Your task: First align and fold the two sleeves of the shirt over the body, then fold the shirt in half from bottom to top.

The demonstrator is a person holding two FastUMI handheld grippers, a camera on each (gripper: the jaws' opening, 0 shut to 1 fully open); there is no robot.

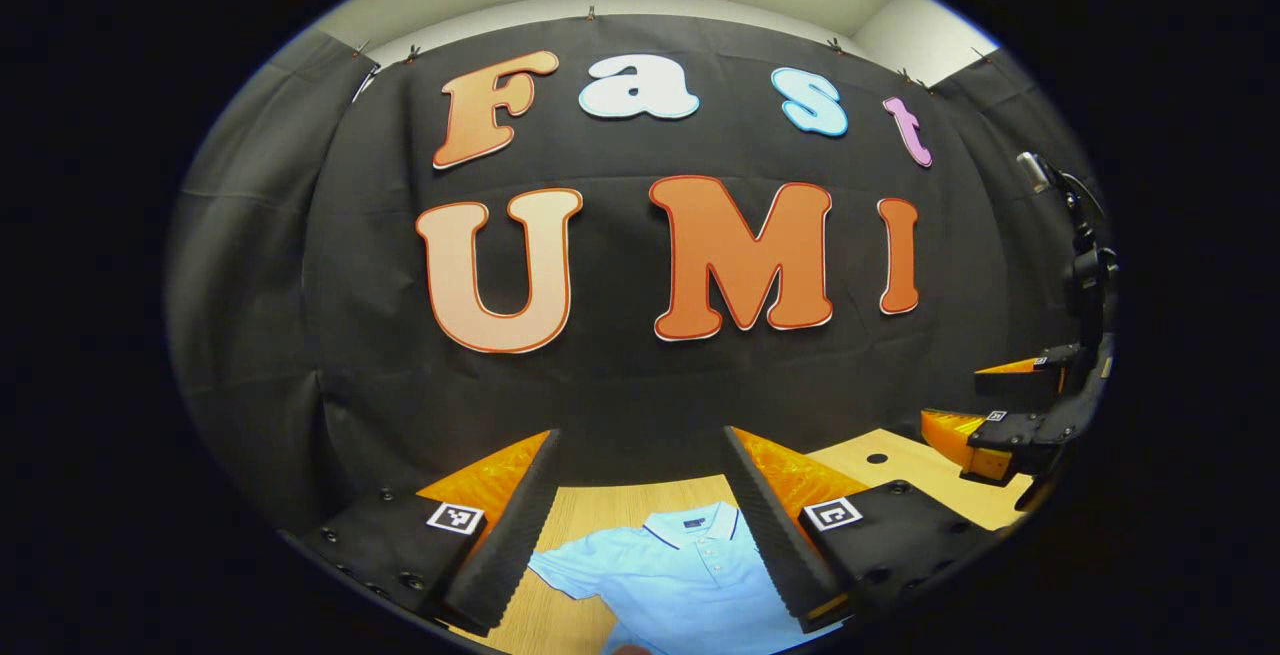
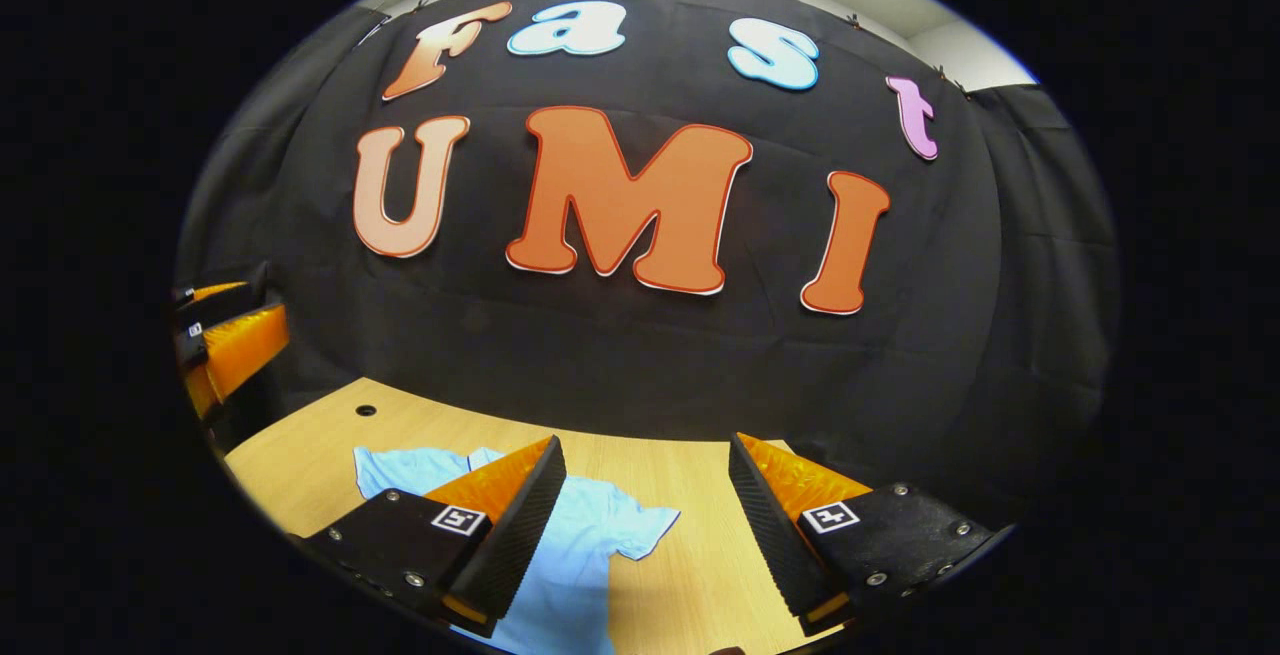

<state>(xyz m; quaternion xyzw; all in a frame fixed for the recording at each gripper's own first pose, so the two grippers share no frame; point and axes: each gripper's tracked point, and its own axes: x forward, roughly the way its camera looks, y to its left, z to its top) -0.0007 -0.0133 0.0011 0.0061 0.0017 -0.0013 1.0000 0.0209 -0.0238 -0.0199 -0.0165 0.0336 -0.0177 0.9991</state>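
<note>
While the light blue shirt lies flat on the wooden counter, you hold both tongs above it, and neither one touches the cloth.

In the left gripper view, your left tongs are released: the two fingers stand wide apart, with nothing between them but the counter and the shirt below. Through that gap you see the collar and the buttoned placket, with the collar pointing toward the black cloth wall. One short sleeve spreads out to the side, near the finger at the left of that view. The lower part of the shirt runs out of sight at the bottom edge.

In the right gripper view, your right tongs are released too, the fingers set wide with bare counter between them. The shirt lies to the left there, partly behind the left-hand finger, and one sleeve reaches into the gap, spread flat on the wood. Another part of the shirt shows beyond that finger, near a small round hole in the counter.

Each view also catches the other tongs off at its edge, held well above the counter with the fingers apart: at the far right of the left gripper view, at the far left of the right gripper view.
</note>
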